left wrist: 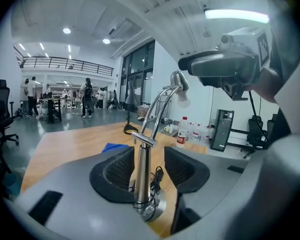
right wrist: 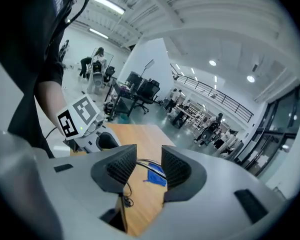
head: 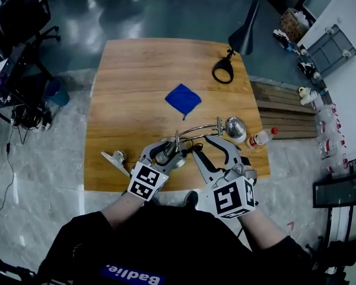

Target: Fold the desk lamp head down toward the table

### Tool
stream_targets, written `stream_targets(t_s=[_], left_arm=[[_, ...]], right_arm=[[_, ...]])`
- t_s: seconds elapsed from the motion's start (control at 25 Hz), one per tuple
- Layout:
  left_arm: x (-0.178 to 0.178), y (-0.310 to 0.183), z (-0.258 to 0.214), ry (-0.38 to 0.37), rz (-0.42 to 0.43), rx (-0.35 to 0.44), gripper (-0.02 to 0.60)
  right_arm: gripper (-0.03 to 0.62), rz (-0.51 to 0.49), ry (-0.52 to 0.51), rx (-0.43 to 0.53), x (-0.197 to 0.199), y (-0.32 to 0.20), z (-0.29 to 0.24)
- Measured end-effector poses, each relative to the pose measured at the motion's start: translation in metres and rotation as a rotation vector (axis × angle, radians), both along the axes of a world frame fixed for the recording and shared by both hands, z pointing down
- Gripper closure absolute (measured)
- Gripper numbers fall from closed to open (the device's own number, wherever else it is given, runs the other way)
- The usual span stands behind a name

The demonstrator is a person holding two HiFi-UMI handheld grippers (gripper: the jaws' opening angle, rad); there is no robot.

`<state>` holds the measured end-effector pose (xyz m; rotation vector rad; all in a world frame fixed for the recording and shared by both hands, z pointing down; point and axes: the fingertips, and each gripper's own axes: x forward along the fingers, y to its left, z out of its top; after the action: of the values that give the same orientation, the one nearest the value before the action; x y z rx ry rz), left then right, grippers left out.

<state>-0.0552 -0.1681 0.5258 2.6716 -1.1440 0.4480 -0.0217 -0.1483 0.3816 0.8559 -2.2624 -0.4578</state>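
Note:
A silver desk lamp stands near the table's front edge, its round base (head: pixel 168 157) and upright post (left wrist: pixel 141 174) between the jaws of my left gripper (head: pixel 165 152). The pads stand apart from the post, so this gripper (left wrist: pixel 149 166) is open. Two thin rods (head: pixel 197 128) arch from the post to the lamp head (head: pixel 235 126), which shows high up in the left gripper view (left wrist: pixel 179 82). My right gripper (head: pixel 216 149) hangs open beside the rods, and the rods (right wrist: pixel 144 162) run across the gap between its jaws (right wrist: pixel 149 166), untouched.
A blue cloth (head: pixel 183 98) lies mid-table. A black desk lamp (head: pixel 243 33) with a ring base (head: pixel 223 71) stands at the far right corner. A plastic bottle (head: pixel 262 138) lies by the right edge, a metal part (head: pixel 114 158) near the front left. Office chairs stand left of the wooden table (head: pixel 124 70).

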Motion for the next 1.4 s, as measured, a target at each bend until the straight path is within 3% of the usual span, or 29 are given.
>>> stream_targets(t_s=[0.52, 0.88, 1.4], left_arm=[[0.016, -0.018, 0.03, -0.059, 0.046, -0.022, 0.388], [0.025, -0.027, 0.044, -0.079, 0.059, -0.044, 0.389], [0.036, -0.035, 0.045, -0.065, 0.075, -0.029, 0.39]], right_arm=[[0.422, 0.048, 0.483, 0.179, 0.017, -0.016, 0.021], [0.421, 0.002, 0.82, 0.358, 0.028, -0.034, 0.041], [0.422, -0.059, 0.948, 0.444, 0.028, -0.054, 0.062]])
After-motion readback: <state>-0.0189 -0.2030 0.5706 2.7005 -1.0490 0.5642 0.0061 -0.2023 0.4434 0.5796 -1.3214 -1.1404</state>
